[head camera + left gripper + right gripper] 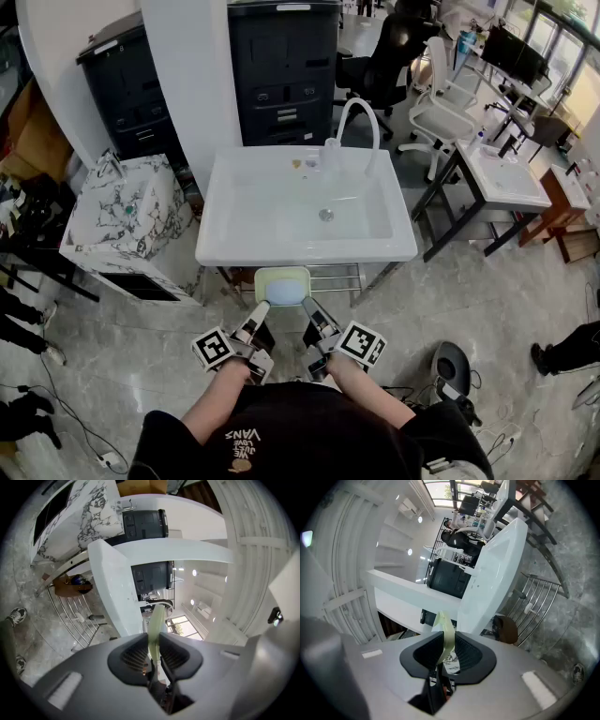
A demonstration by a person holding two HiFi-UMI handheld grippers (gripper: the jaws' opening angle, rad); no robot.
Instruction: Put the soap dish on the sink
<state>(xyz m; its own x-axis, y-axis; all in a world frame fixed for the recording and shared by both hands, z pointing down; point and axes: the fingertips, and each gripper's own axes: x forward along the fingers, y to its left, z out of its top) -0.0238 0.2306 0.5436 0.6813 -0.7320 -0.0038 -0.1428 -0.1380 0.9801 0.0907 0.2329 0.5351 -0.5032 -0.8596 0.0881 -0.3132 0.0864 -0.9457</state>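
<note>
A pale green soap dish (282, 285) hangs just in front of the white sink (225, 246), below its front rim. My left gripper (260, 310) is shut on the dish's left edge, and my right gripper (310, 310) is shut on its right edge. In the left gripper view the soap dish (156, 623) shows edge-on between the dark pads (133, 656). The right gripper view shows the soap dish (446, 632) the same way, pinched between the pads (466, 654). The sink (110, 581) stands close ahead in the left gripper view, and the sink (497, 569) fills the right gripper view's middle.
A white faucet (361, 117) rises at the sink's back edge. A wire rack (330, 277) sits under the sink. A marble-patterned box (122, 216) stands to the left, a dark cabinet (284, 70) behind, and a second sink on a table (502, 178) to the right.
</note>
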